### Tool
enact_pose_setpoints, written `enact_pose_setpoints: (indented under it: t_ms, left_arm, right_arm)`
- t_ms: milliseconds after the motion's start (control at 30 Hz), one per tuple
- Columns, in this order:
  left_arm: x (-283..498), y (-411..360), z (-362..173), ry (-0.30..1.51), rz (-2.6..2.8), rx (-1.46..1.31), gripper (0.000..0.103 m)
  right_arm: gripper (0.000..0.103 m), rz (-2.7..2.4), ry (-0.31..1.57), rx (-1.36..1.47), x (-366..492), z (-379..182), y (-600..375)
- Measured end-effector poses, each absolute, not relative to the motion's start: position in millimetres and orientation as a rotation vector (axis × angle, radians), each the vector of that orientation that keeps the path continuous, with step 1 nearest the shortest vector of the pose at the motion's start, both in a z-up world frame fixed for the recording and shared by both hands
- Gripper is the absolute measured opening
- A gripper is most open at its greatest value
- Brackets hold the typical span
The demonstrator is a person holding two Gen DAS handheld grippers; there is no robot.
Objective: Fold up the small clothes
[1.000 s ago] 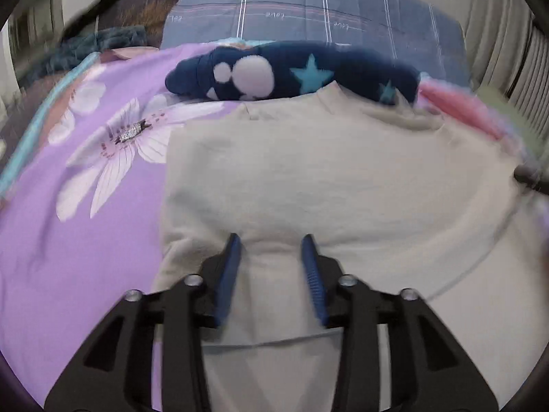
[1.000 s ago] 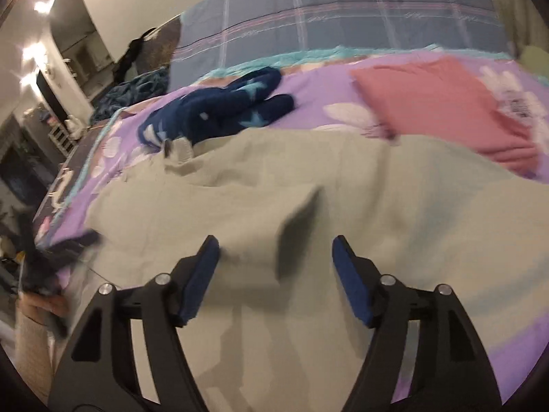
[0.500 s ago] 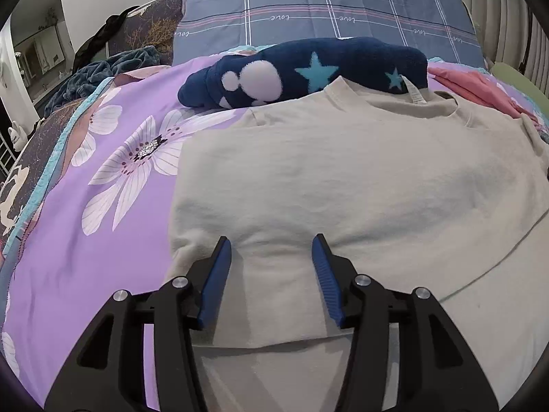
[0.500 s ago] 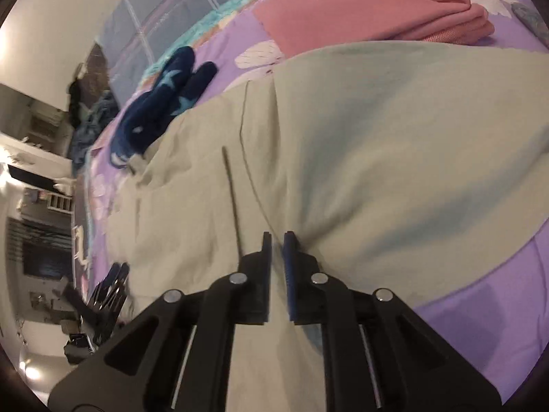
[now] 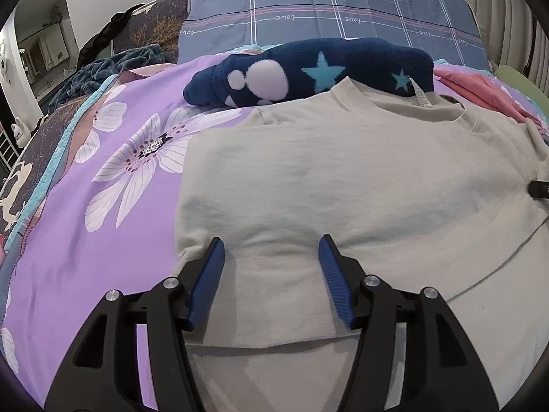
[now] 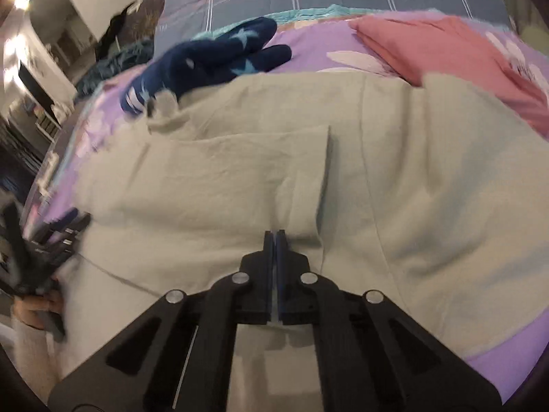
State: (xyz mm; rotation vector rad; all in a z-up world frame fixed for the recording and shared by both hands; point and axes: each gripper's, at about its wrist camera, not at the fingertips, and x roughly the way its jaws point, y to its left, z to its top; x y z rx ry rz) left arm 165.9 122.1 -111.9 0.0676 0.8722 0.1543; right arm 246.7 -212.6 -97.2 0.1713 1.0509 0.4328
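A cream shirt (image 5: 343, 178) lies flat on a bed with a purple flower blanket (image 5: 113, 178). In the left view it fills the middle and right of the frame, with its neck hole at the upper right. One side of the shirt is folded in, and its fold edge runs down the left of the cloth.

The left tongs (image 5: 271, 250) are at the bottom middle of the frame, just over the lower part of the shirt. They are spread apart and have just been opening wider. Shirt cloth shows between the blue pads (image 5: 209, 274), but the pads do not squeeze it.

The right tongs (image 6: 275, 237) are at the bottom middle of the right view. They have just closed and are pressed together at a pulled-up bit of the shirt (image 6: 308, 178), though I cannot tell if cloth is caught between them.

A dark blue fuzzy thing with stars (image 5: 308, 68) lies above the shirt's neck. A folded pink cloth (image 6: 446, 51) lies at the upper right.
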Motion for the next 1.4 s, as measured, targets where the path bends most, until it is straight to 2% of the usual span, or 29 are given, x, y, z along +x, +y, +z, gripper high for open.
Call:
enact_pose_setpoints:
  t_ms: [67, 100, 167, 200, 300, 367, 500, 567, 633, 700, 833, 1000, 1100, 1233, 1400]
  left_arm:
    - [166, 125, -110, 0.874, 0.143, 0.045, 0.059]
    - [166, 126, -108, 0.875, 0.141, 0.037, 0.059]
    - [165, 125, -100, 0.866, 0.135, 0.005, 0.059]
    - [163, 121, -93, 0.842, 0.103, -0.036, 0.059]
    - [164, 95, -75, 0.779, -0.001, -0.079, 0.058]
    - [168, 66, -69, 0.759, -0.077, -0.047, 0.058]
    - [186, 6, -85, 0.797, -0.159, 0.062, 0.059]
    - [196, -15, -116, 0.886, -0.135, 0.105, 0.064]
    - [193, -23, -111, 0.865, -0.113, 0.158, 0.064]
    - [191, -22, -112, 0.864, -0.117, 0.147, 0.065]
    - [192, -14, -112, 0.868, -0.135, 0.1, 0.066]
    - [194, -17, -113, 0.867, -0.122, 0.121, 0.068]
    - [195, -14, -114, 0.868, -0.126, 0.112, 0.068]
    - [196, -14, -114, 0.869, -0.129, 0.106, 0.068]
    - [195, -12, -112, 0.864, -0.14, 0.08, 0.068]
  right_arm:
    - [0.003, 0.447, 1.084, 0.242, 240, -89, -232]
    - [0.008, 0.447, 1.067, 0.278, 232, -77, -248]
    - [0.01, 0.414, 0.981, 0.302, 219, -52, -285]
    - [0.015, 0.364, 0.917, 0.327, 212, -35, -317]
    - [0.022, 0.155, 0.786, 0.451, 192, -5, -420]
    - [0.022, -0.015, 0.744, 0.549, 185, 4, -486]
    - [0.025, -0.187, 0.734, 0.821, 173, -10, -600]
    - [0.029, -0.232, 0.708, 0.949, 164, -25, -638]
    - [0.035, -0.261, 0.703, 1.016, 163, -37, -656]
    - [0.035, -0.275, 0.702, 1.08, 166, -53, -663]
    - [0.035, -0.305, 0.711, 1.149, 170, -75, -668]
    - [0.034, -0.381, 0.695, 1.116, 178, -70, -656]
    - [0.003, -0.444, 0.686, 1.136, 186, -76, -659]
    - [0.002, -0.383, 0.606, 1.103, 194, -60, -639]
    - [0.002, 0.044, 0.55, 0.946, 228, 5, -514]
